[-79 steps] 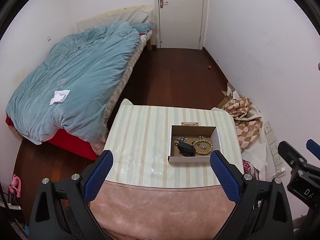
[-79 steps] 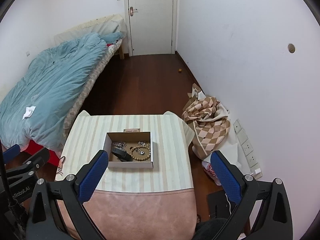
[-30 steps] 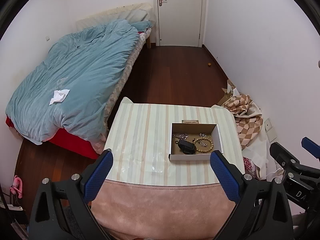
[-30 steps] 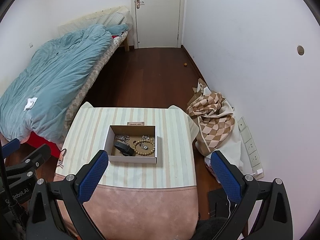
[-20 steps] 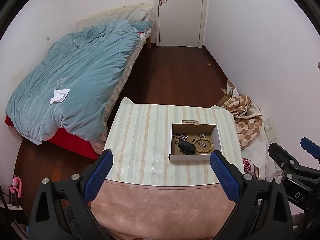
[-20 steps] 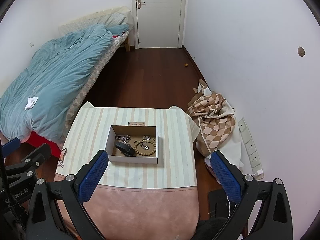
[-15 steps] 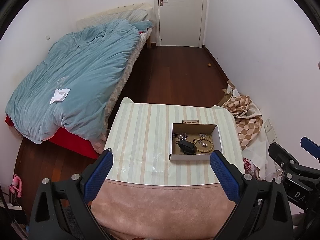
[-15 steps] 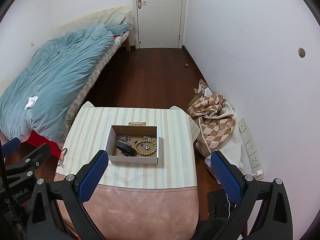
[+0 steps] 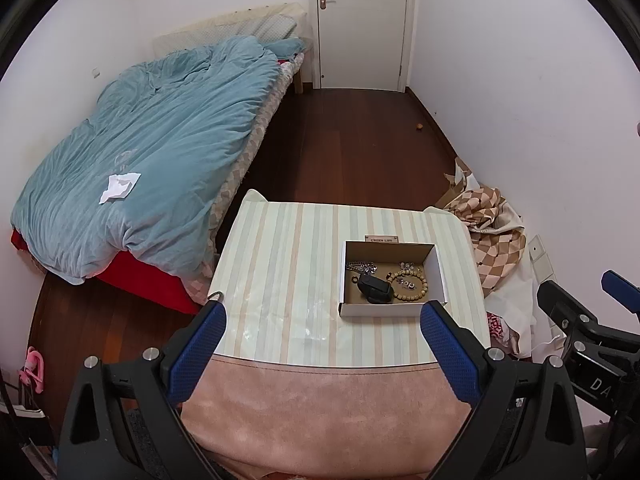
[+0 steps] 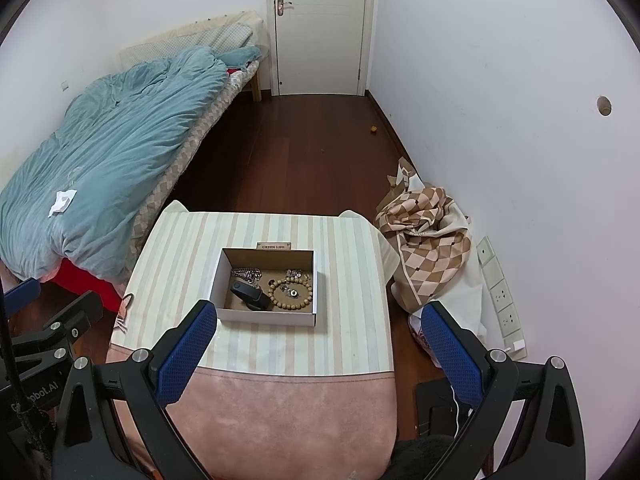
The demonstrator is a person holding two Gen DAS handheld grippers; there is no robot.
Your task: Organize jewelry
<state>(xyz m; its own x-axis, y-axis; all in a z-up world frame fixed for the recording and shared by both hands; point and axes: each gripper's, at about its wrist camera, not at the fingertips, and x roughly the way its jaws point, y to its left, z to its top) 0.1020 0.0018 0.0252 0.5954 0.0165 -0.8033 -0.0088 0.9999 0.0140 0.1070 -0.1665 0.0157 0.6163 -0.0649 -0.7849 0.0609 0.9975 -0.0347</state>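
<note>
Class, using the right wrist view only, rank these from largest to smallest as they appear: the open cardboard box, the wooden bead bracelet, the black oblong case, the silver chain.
1. Open cardboard box
2. Wooden bead bracelet
3. Black oblong case; looks close in size to the bracelet, so this order is unsure
4. Silver chain

matt cardboard box (image 10: 267,316) — wooden bead bracelet (image 10: 291,293), glossy striped tablecloth (image 10: 352,264)

Both grippers look identical: chunky black plastic frames, silver screw heads on top, and blue fingers (image 9: 192,354) with a dimpled grip texture. White lettering printed on the left gripper (image 10: 44,344) body.
</note>
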